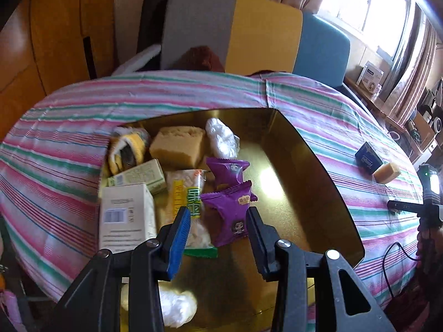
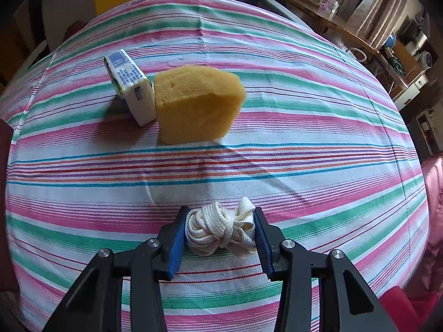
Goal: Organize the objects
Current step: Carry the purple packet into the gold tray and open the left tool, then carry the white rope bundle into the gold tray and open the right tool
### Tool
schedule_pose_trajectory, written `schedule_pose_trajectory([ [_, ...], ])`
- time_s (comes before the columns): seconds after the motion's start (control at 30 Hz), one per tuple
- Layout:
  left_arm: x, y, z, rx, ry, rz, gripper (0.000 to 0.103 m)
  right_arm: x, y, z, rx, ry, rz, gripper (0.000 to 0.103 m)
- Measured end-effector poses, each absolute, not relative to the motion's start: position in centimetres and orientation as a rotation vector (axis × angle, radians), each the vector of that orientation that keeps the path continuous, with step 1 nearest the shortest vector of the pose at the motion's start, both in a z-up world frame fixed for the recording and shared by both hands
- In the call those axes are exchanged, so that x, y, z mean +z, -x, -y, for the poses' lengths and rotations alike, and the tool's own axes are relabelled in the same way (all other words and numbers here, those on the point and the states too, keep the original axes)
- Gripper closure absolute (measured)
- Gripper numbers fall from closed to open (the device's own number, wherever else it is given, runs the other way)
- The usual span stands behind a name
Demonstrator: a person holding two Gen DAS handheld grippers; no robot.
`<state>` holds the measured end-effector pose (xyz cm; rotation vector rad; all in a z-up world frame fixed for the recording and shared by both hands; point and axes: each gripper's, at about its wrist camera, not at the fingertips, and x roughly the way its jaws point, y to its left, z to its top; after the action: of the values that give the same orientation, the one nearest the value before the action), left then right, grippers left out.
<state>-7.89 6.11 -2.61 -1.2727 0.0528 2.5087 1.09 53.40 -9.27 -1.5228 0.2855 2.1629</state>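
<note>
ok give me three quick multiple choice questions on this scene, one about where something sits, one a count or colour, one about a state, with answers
1. Where does the yellow sponge in the right wrist view sit?
A. inside the gold tray
B. on the striped tablecloth, touching a small white carton
C. between the fingers

2. How many purple snack packets lie in the gold tray?
A. two
B. four
C. none

3. What is the right gripper doing?
A. open over bare cloth
B. shut on a sponge
C. shut on a white rope bundle

Answers: 1 B, the sponge stands on the cloth against the carton. 2 A, two packets show. 3 C, both pads press the bundle.
</note>
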Motion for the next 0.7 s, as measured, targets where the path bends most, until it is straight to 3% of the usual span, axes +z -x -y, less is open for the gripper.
schedule_pose_trajectory([
  [0.33,-1.6,6.9,-4.5,2.529,1.232,-0.04,0.061,-6.1,-0.3,-48.1,2.385,1.499,-0.27,0.058],
  [0.7,-2.3,6.3,-3.8,2.511,1.246,0.003,0.061,1.1,2.8,-29.9,2.898,1.499,-0.128,0.058],
])
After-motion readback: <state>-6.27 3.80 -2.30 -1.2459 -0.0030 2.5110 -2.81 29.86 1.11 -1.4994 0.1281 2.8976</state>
